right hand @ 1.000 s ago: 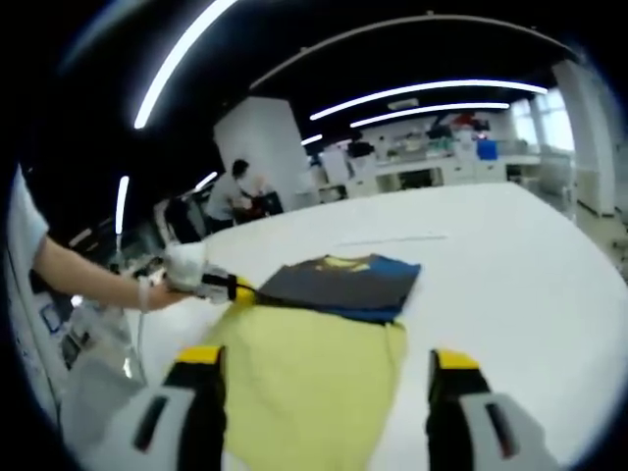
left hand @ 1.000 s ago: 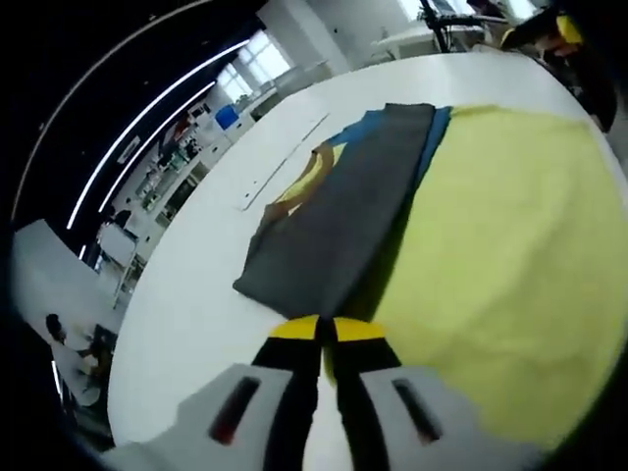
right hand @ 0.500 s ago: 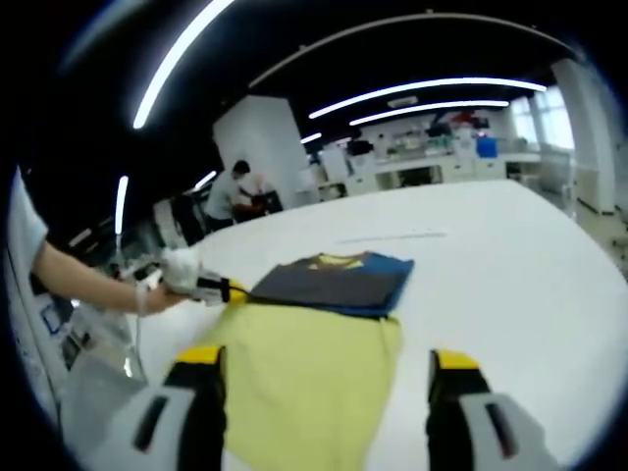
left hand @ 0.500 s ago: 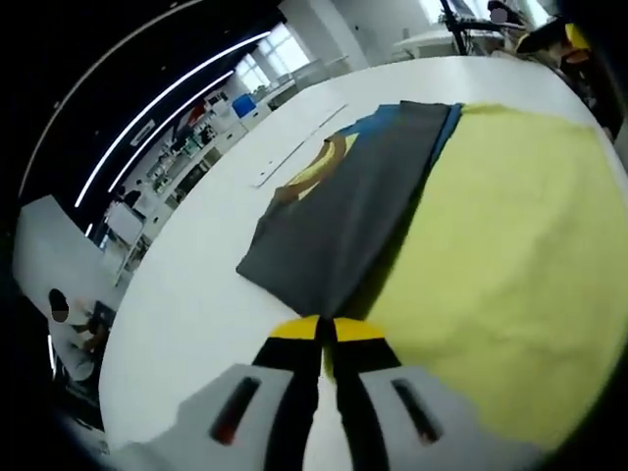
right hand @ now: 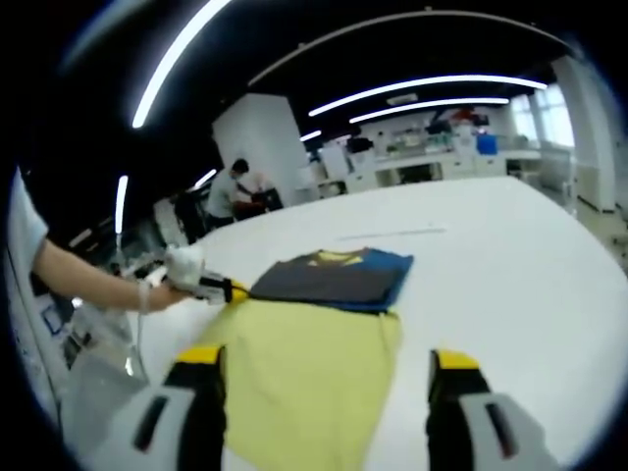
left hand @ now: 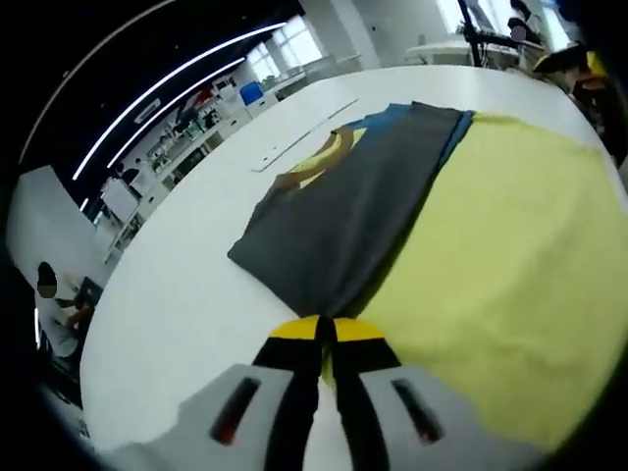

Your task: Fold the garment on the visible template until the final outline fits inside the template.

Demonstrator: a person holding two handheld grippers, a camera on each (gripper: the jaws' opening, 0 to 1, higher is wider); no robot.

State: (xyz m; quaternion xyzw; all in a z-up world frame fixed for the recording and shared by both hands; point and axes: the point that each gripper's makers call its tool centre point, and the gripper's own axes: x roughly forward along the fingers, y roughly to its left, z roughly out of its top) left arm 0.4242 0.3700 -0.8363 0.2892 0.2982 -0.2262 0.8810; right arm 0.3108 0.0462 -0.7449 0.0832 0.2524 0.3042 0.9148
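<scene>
A dark grey garment (left hand: 343, 211) with a blue and yellow print lies folded in a long strip on the white table (left hand: 177, 304), along the edge of a wrinkled yellow cloth (left hand: 500, 265). My left gripper (left hand: 327, 332) is shut at the garment's near corner, where grey meets yellow. In the right gripper view the same garment (right hand: 329, 280) lies at the far edge of the yellow cloth (right hand: 304, 368), and the left gripper (right hand: 224, 288) pinches its left corner, held by a person's hand. My right gripper (right hand: 324, 378) hangs open above the yellow cloth's near part, holding nothing.
A thin white strip (left hand: 304, 132) lies on the table beyond the garment, also visible as the strip (right hand: 388, 234). The person's forearm (right hand: 88, 280) reaches in from the left. Desks and a seated person (right hand: 235, 191) are in the background.
The left gripper view has swung a little, showing more of the table beside the garment. The left gripper stays shut at the corner and has shifted slightly left. The right gripper has held still.
</scene>
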